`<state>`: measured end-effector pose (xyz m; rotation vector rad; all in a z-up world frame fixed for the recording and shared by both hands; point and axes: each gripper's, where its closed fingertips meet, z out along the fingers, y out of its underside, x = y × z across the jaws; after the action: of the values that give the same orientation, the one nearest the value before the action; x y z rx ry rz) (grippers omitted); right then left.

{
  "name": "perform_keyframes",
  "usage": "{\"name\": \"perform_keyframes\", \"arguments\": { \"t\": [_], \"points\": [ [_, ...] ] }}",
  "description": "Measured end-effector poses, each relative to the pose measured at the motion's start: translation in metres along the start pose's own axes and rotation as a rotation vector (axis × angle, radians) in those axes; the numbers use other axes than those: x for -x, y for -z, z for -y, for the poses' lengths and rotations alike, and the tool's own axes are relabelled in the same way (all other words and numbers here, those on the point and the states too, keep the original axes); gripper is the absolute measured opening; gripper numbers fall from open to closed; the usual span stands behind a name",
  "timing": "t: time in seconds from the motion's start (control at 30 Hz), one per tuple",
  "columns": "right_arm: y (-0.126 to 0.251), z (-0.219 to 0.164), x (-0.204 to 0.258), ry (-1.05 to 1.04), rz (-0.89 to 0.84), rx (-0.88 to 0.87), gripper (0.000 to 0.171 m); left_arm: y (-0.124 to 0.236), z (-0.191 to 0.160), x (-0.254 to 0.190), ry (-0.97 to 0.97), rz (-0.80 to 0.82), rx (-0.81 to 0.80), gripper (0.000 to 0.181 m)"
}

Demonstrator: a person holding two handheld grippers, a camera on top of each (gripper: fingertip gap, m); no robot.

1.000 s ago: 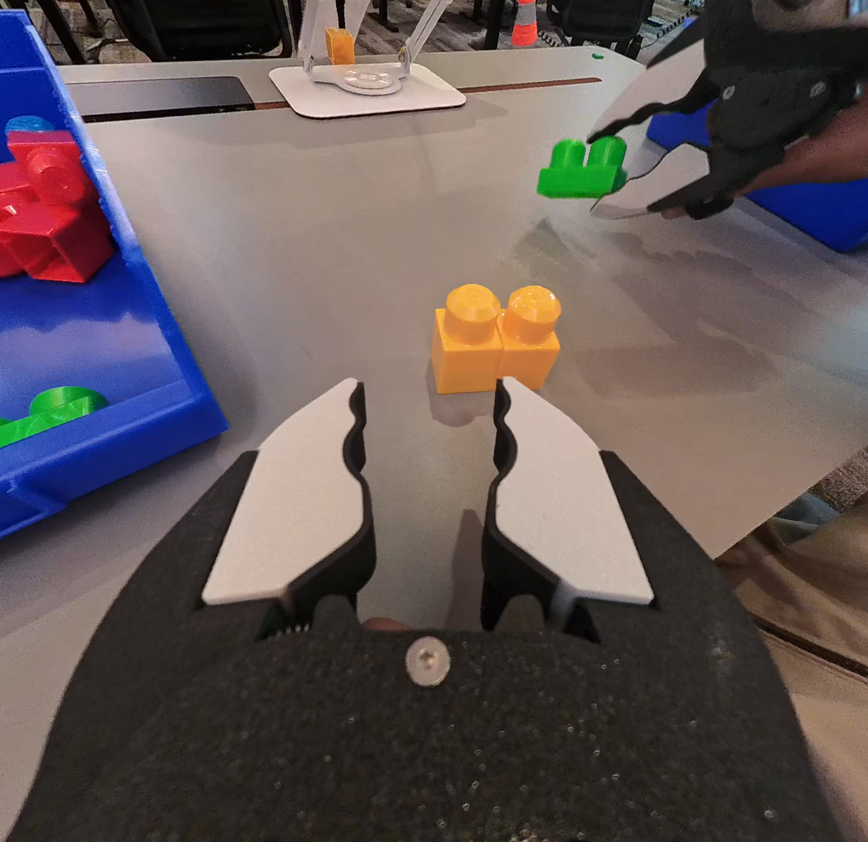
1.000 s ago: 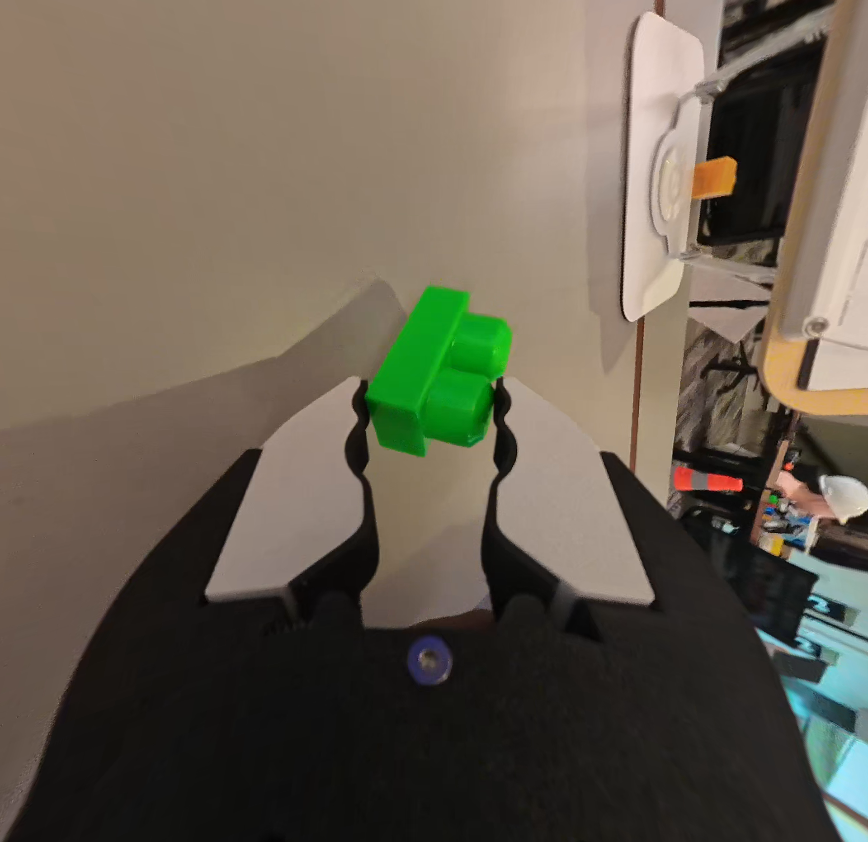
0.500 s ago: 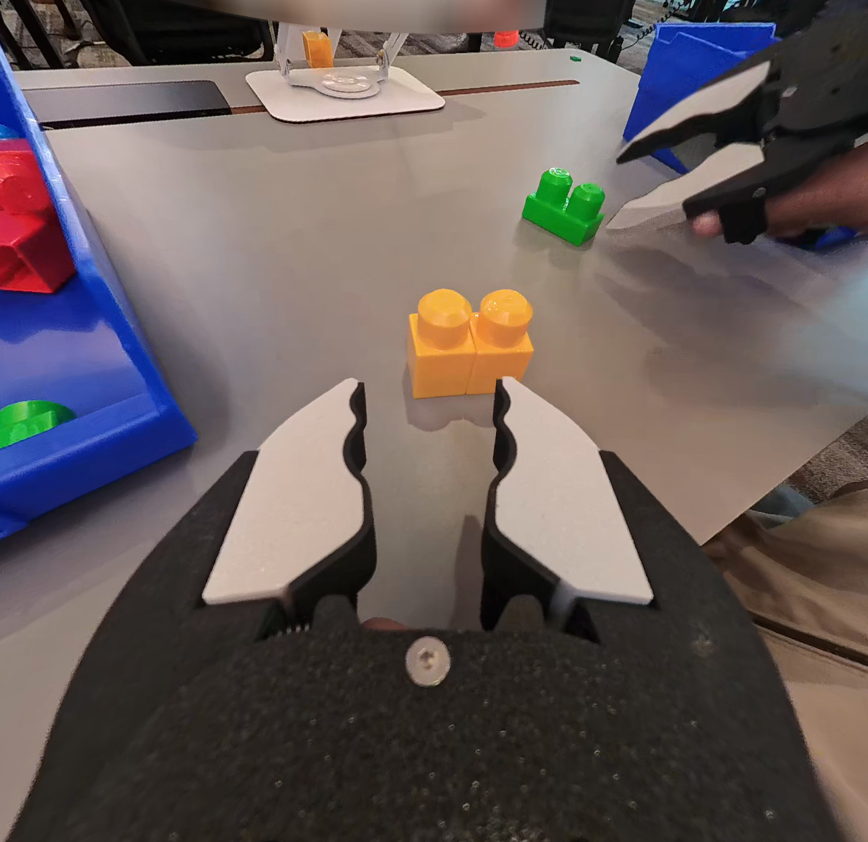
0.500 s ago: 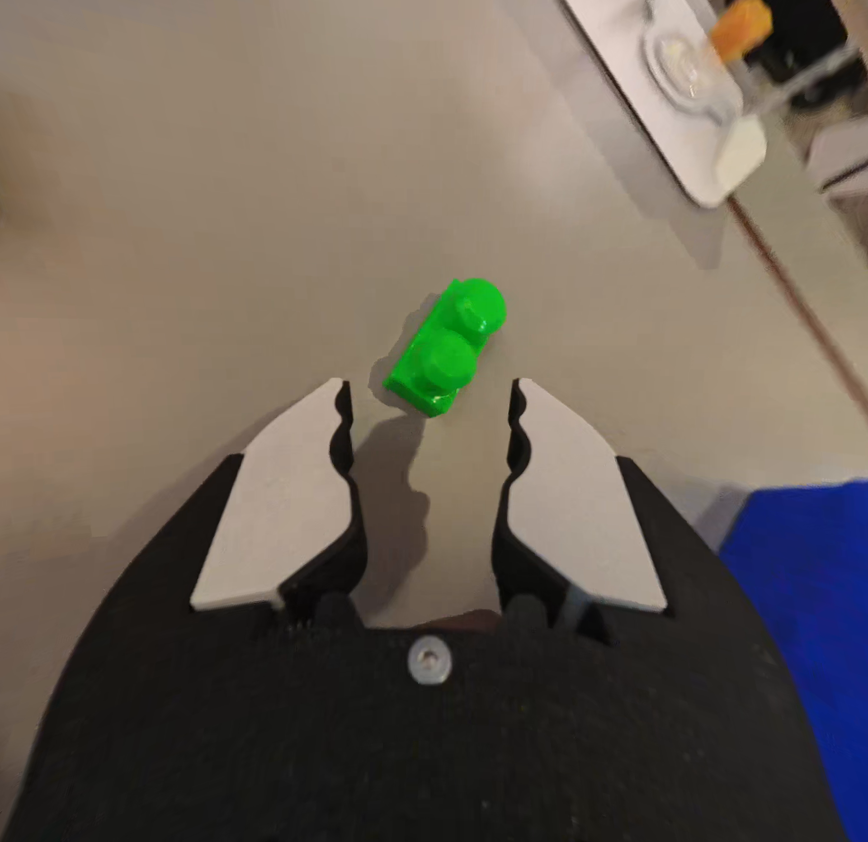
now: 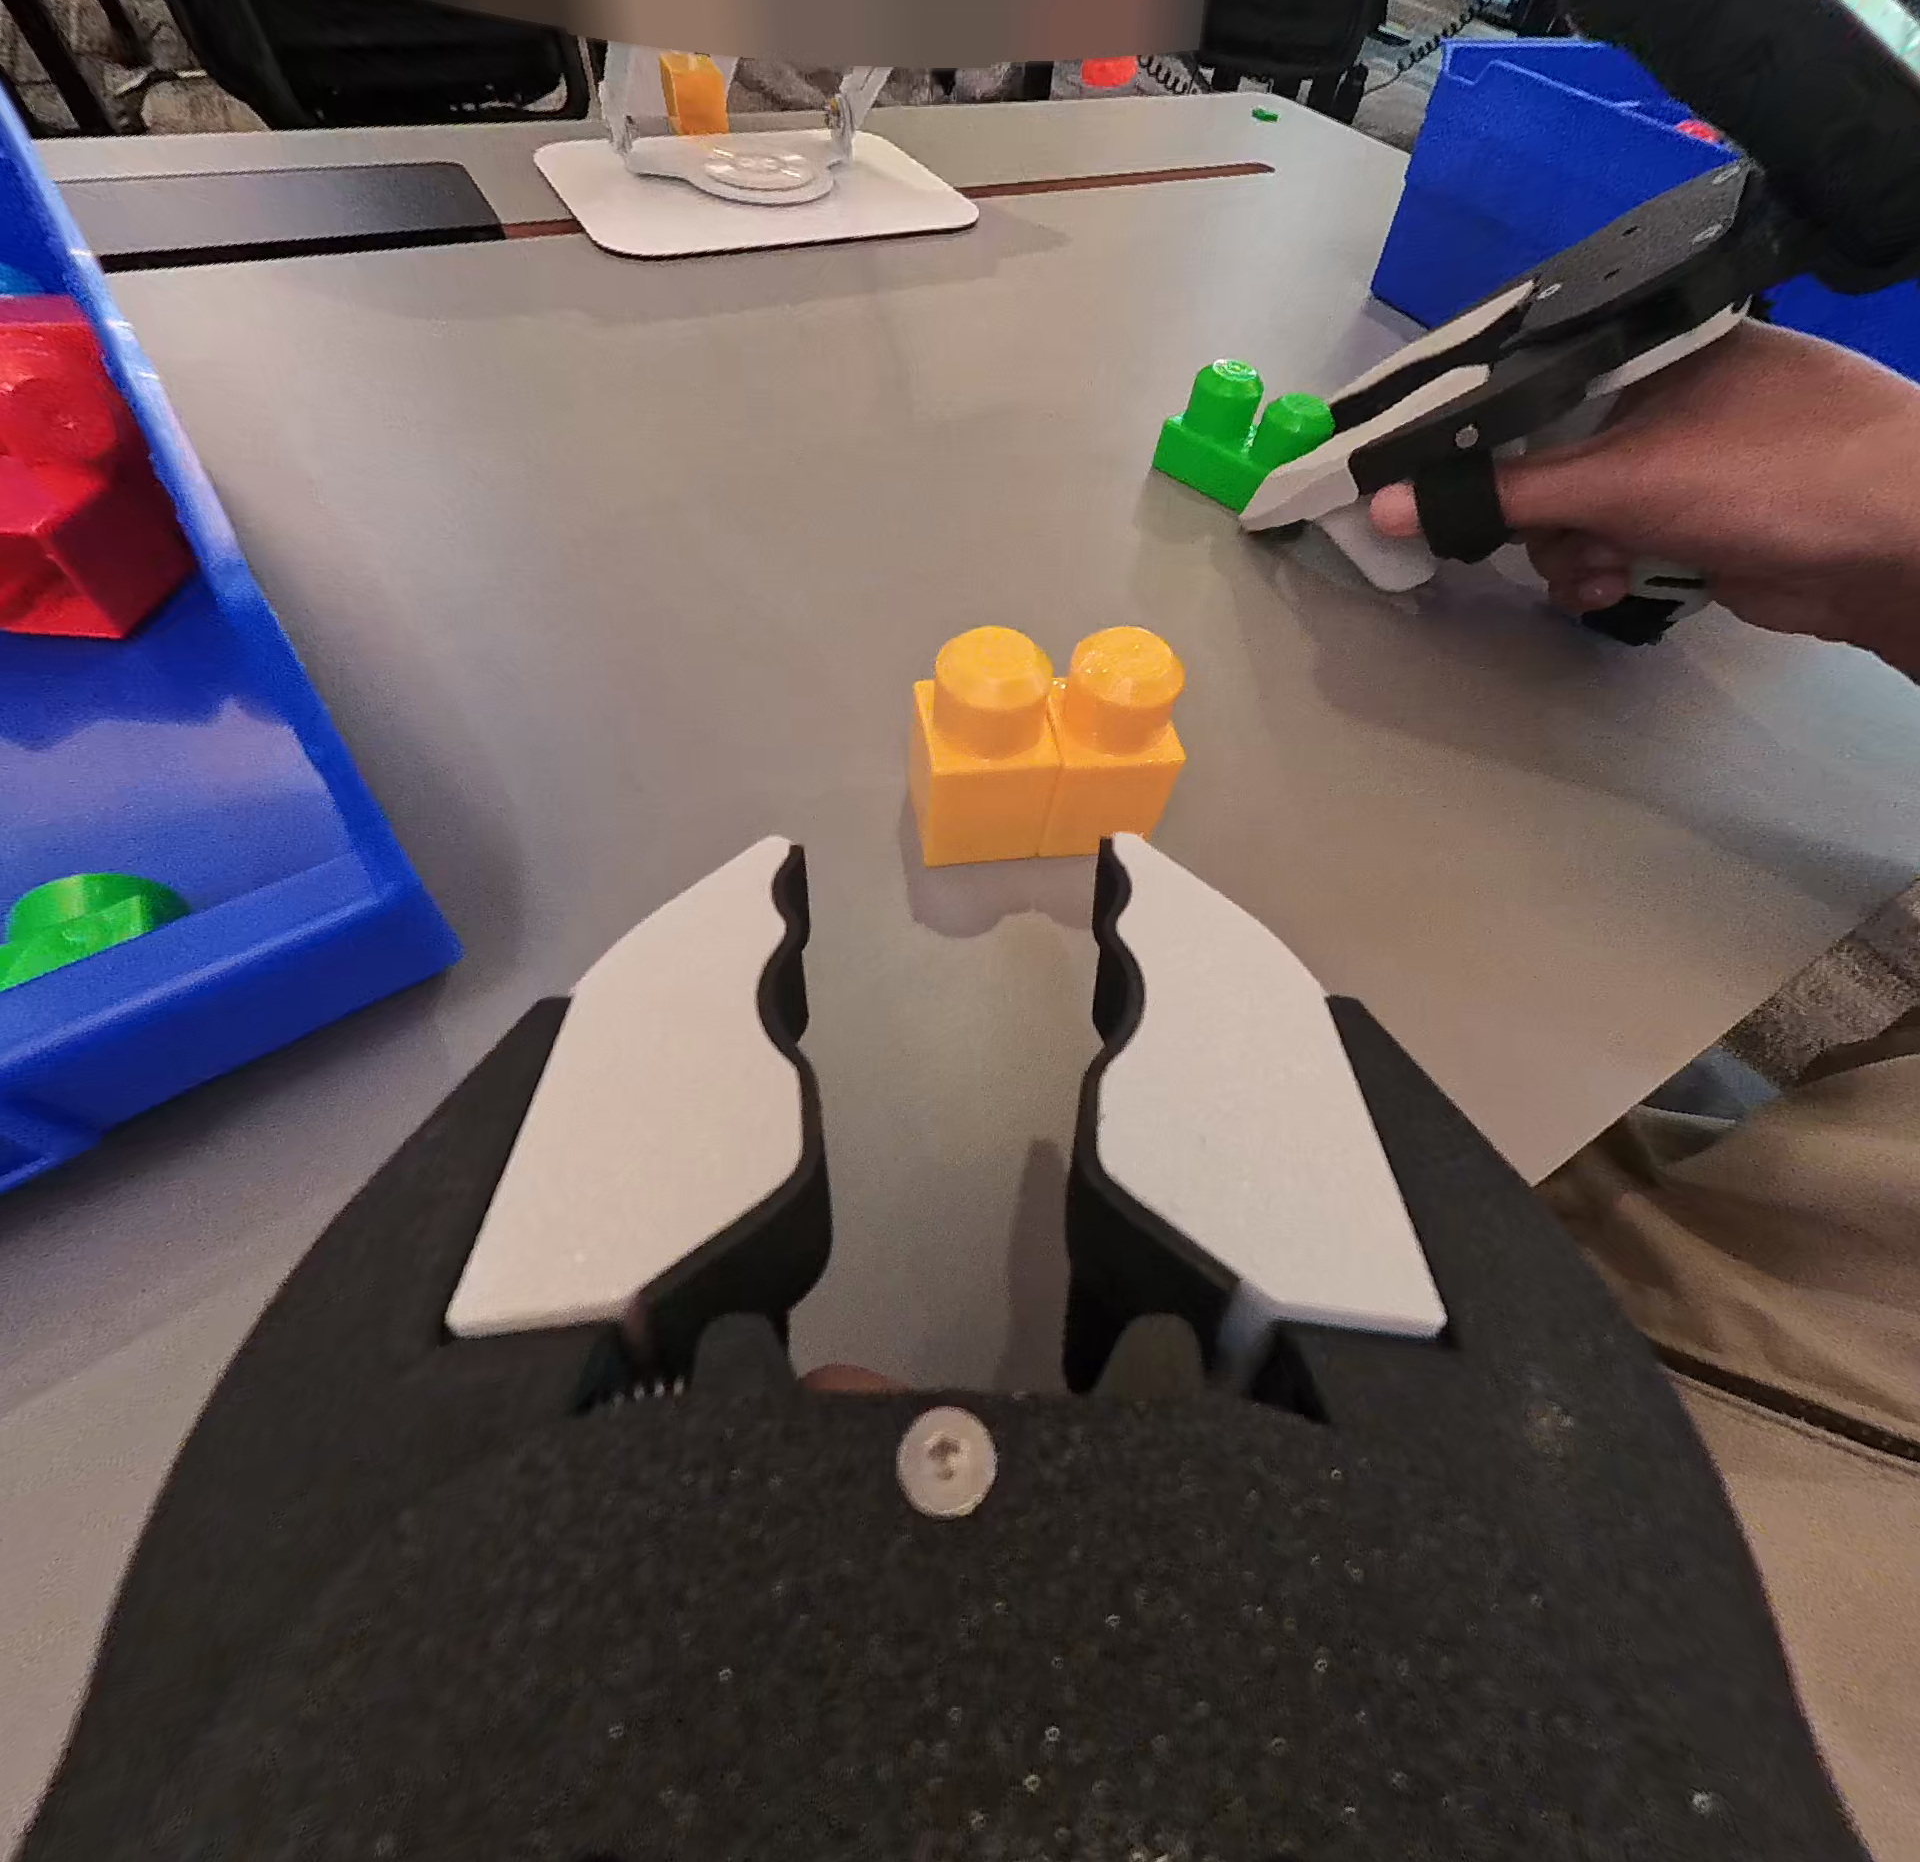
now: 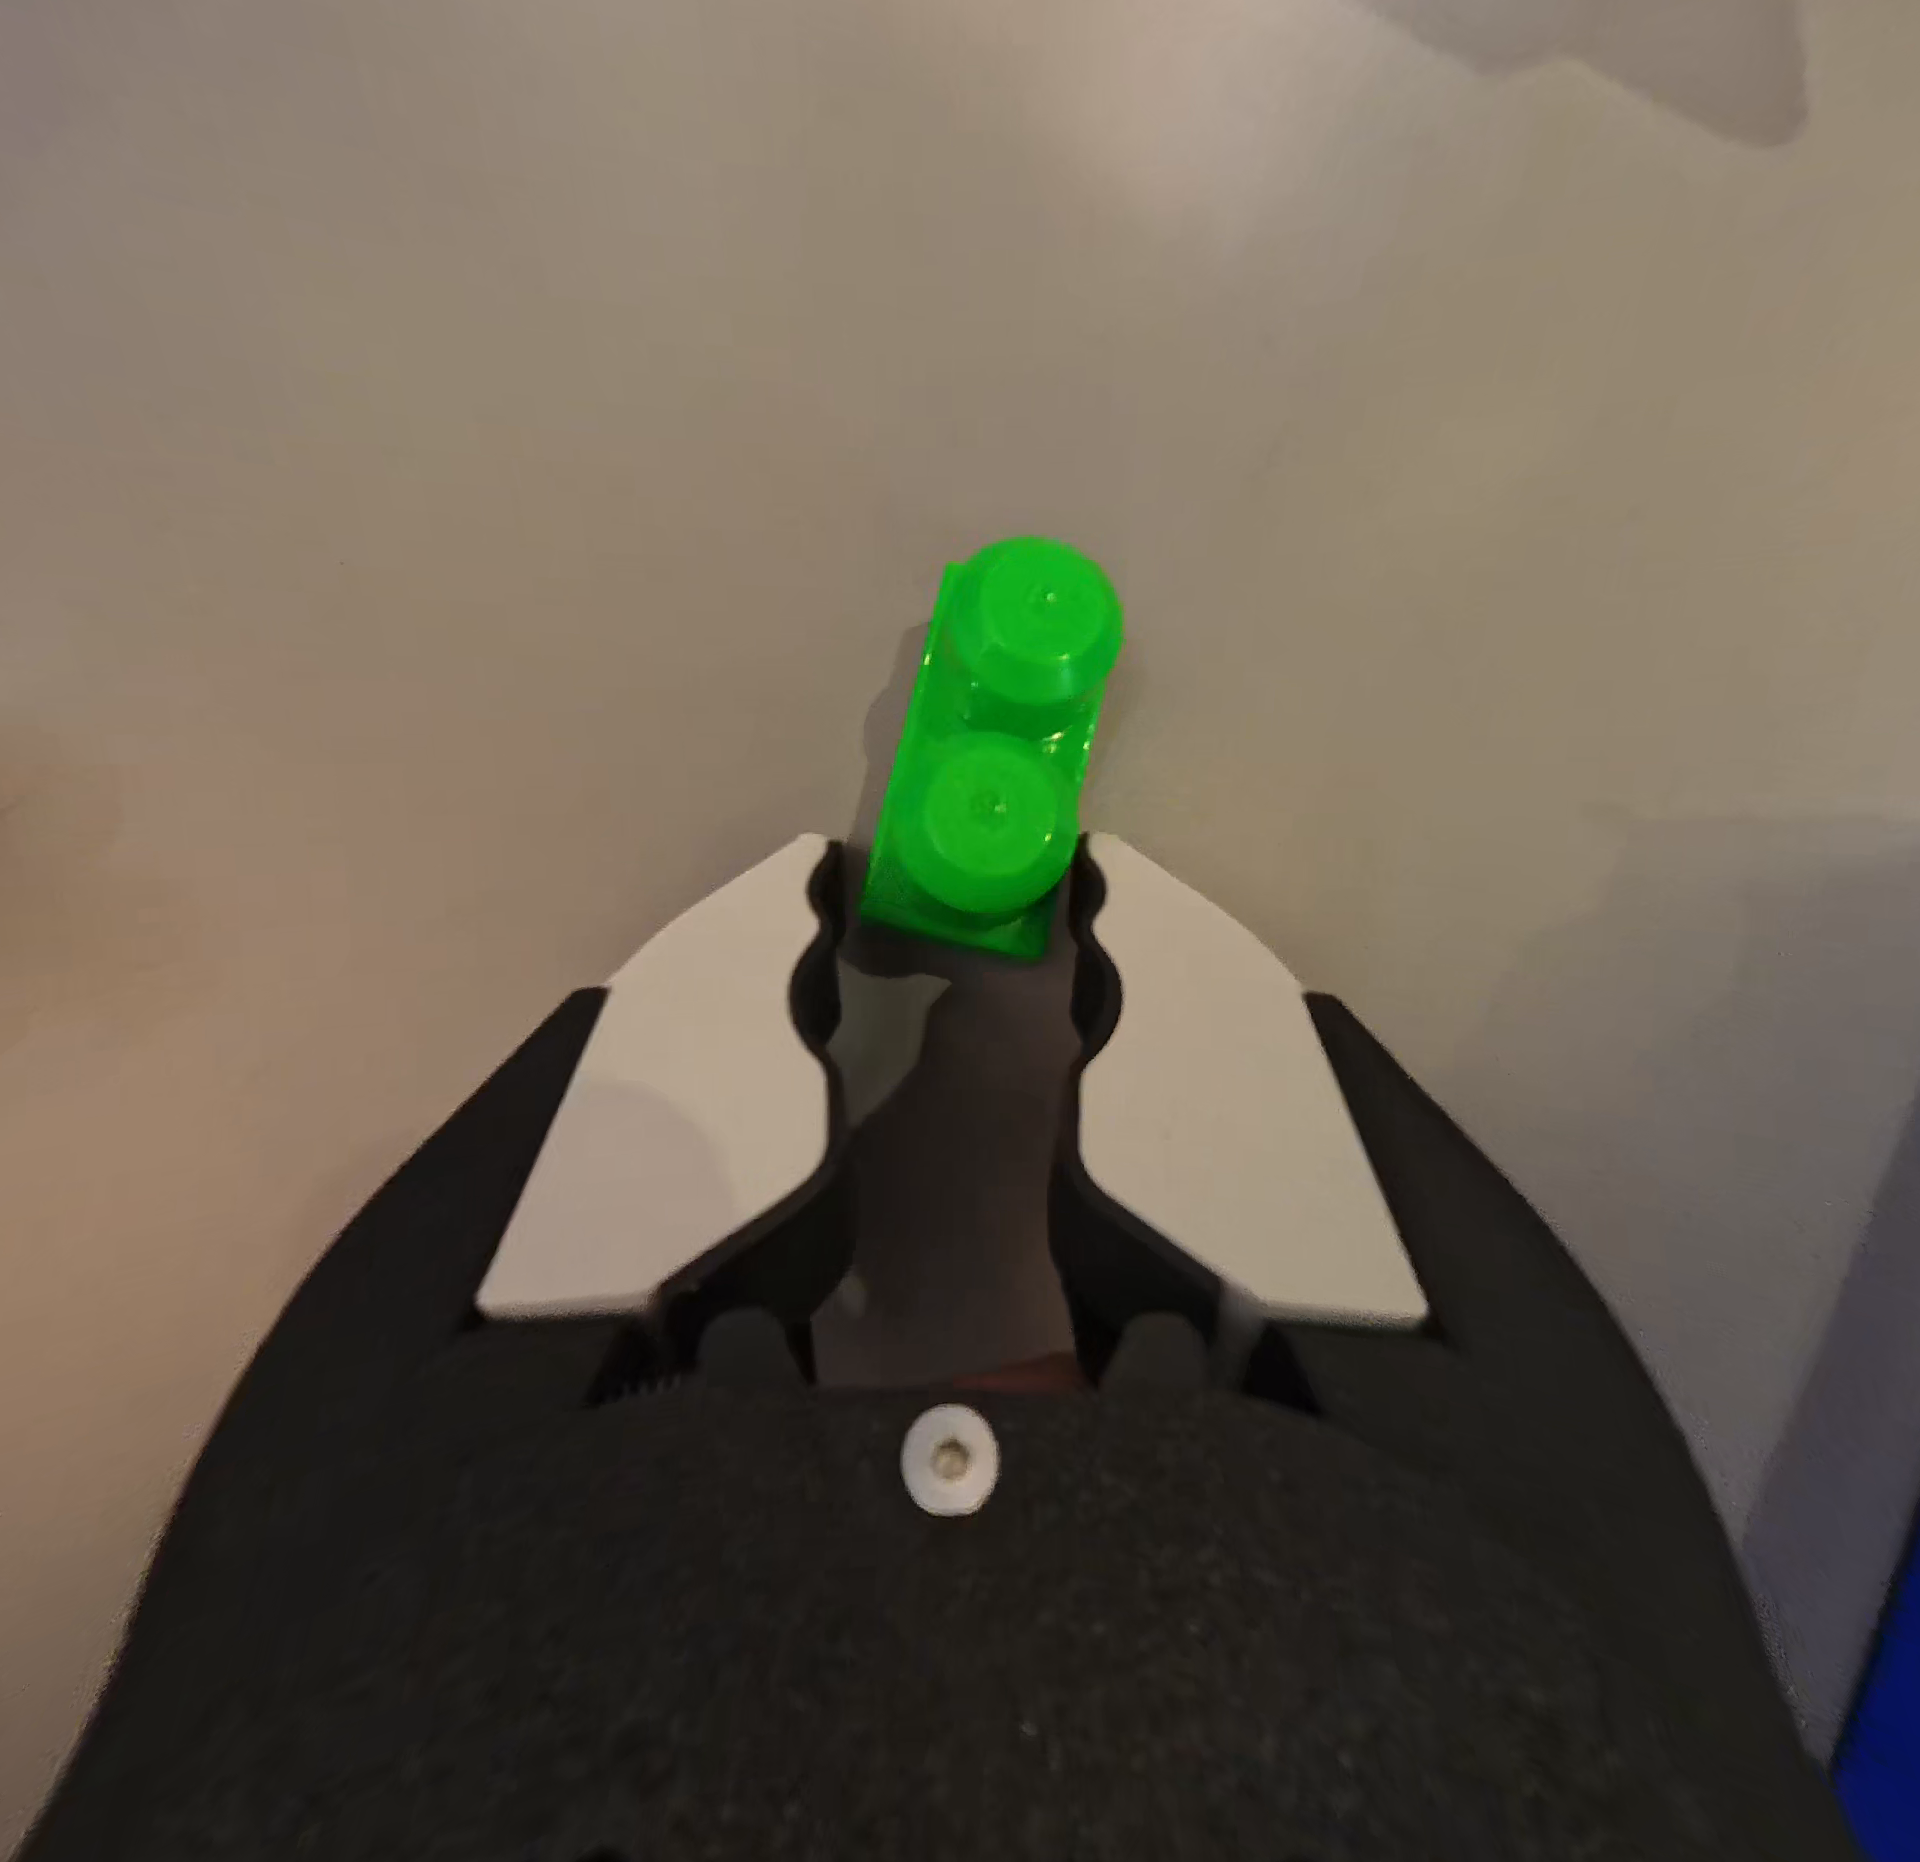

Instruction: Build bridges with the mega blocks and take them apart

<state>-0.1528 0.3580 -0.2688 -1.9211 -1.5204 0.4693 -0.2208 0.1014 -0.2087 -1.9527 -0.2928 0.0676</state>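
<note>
Green plastic sits between my right tool's (image 6: 956,856) tips: the green block (image 6: 997,752) rests studs-up on the grey surface (image 5: 623,524), and the tool is closed on its near end. Nearer me than that block, well apart from it, stand two orange blocks (image 5: 1044,752) touching side by side. My left tool (image 5: 945,856) hangs released and empty just short of them.

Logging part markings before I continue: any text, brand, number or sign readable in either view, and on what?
None readable. The green block, the two orange blocks, the blue bin, the white stand base and both grippers, left and right, carry no legible writing.
</note>
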Motion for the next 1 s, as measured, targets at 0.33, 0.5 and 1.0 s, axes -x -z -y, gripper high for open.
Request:
{"name": "perform_keyframes", "arguments": {
  "t": [0.33,0.5,1.0],
  "points": [
    [0.025,0.016,0.002,0.152,0.024,-0.093,0.037,-0.001,-0.008,0.001,0.008,0.012,0.033,0.052],
    [0.049,0.030,0.035,0.173,0.179,-0.187,0.037,-0.003,-0.012,-0.003,0.004,0.013,0.049,0.052],
    [0.073,0.055,0.188,0.389,0.563,-0.228,0.037,0.004,-0.019,-0.008,-0.005,0.034,0.069,0.052]
  ]
}}
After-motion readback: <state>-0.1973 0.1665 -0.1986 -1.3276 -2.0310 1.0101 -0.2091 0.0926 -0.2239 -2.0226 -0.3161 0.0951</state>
